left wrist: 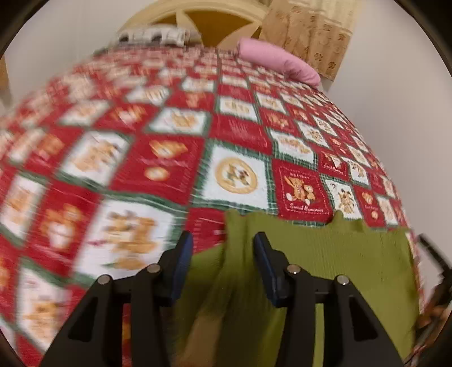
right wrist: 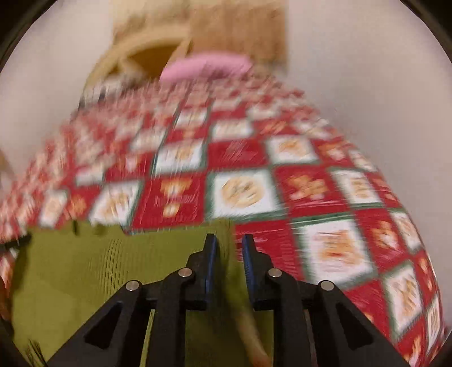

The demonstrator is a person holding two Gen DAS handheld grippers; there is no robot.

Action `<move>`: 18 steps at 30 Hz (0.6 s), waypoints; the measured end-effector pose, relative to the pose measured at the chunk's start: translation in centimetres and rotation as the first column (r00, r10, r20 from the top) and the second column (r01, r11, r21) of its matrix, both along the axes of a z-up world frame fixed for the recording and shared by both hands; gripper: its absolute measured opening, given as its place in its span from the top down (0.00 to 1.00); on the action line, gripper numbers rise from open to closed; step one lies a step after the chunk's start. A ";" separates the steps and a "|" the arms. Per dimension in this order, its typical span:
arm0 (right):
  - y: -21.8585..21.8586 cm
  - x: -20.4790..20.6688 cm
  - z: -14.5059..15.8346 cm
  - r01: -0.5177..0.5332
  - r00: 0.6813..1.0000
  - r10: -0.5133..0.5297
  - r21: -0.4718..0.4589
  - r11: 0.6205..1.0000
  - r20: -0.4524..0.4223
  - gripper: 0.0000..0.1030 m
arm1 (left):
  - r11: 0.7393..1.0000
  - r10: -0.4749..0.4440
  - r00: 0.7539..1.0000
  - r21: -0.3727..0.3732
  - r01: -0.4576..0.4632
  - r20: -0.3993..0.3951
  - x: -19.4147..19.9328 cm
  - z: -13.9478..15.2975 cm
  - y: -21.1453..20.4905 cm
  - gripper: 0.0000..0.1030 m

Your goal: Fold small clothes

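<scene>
An olive-green ribbed garment (left wrist: pixel 333 262) lies on a bed with a red, white and green patchwork quilt (left wrist: pixel 169 158). In the left wrist view my left gripper (left wrist: pixel 223 242) stands open over the garment's left edge, with cloth between the fingers. In the right wrist view the garment (right wrist: pixel 93 268) spreads to the left and my right gripper (right wrist: pixel 229 242) stands over its right edge, jaws apart with a narrow gap and cloth between them. Both views are motion-blurred.
A pink pillow (left wrist: pixel 276 60) lies at the far end of the bed, also in the right wrist view (right wrist: pixel 203 67). A cream headboard (left wrist: pixel 203 17) and a patterned curtain (left wrist: pixel 310 34) stand behind. White walls flank the bed.
</scene>
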State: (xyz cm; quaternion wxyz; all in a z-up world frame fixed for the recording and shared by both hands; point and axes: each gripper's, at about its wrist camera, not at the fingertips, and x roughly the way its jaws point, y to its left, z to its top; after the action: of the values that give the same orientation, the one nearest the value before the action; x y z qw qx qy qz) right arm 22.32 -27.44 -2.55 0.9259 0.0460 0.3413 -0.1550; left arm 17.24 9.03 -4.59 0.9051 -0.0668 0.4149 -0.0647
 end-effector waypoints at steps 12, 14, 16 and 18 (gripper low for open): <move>7.4 -10.8 -1.1 -0.147 0.988 0.143 -0.069 0.987 -0.054 0.81 | 0.993 -0.102 0.994 0.066 0.099 0.043 -10.8 0.7 -3.2 0.39; 8.5 -10.9 -2.4 -0.157 0.984 0.148 -0.086 0.984 -0.102 0.81 | 0.991 -0.100 0.995 0.094 0.098 0.022 -11.8 -0.2 -4.2 0.39; 8.2 -11.6 -3.8 -0.144 0.981 0.137 -0.041 0.989 -0.139 0.81 | 0.987 -0.089 0.996 0.134 0.087 0.012 -12.5 -1.2 -4.6 0.39; 7.6 -12.3 -5.0 -0.127 0.977 0.124 -0.004 0.992 -0.172 0.81 | 0.979 -0.083 0.996 0.191 0.074 0.038 -13.2 -1.7 -5.0 0.38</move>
State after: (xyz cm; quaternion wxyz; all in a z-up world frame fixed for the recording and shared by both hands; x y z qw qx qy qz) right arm 10.05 -19.86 -7.56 0.9014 0.0038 0.4208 -0.1023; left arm 4.01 4.06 -6.28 0.9134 0.0373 0.4006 -0.0621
